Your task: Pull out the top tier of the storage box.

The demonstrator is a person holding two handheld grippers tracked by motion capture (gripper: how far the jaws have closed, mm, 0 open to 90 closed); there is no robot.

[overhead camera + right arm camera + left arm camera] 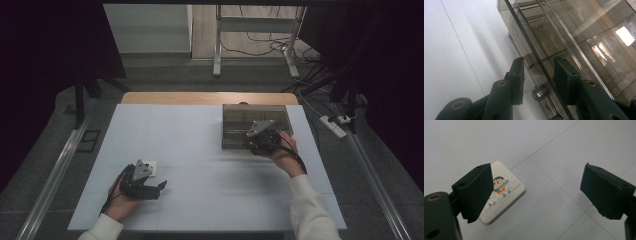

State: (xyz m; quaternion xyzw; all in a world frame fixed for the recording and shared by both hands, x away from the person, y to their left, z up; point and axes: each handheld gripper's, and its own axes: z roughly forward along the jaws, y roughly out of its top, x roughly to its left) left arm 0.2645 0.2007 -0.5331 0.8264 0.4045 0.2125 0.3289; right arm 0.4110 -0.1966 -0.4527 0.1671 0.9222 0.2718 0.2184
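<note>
Right claw [537,80] on the drawer knob [539,93]

Clear box [255,125] at the counter's far right looks rigid, slick; small knob's the grab point, claw straddling it, not visibly pinching. Left claw [536,192] spread beside the card [505,192].

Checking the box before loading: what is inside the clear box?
The clear box shows bare divided compartments through its smoky walls; nothing is visible inside. The right hand-held gripper covers its near edge, so that part stays unseen.
</note>
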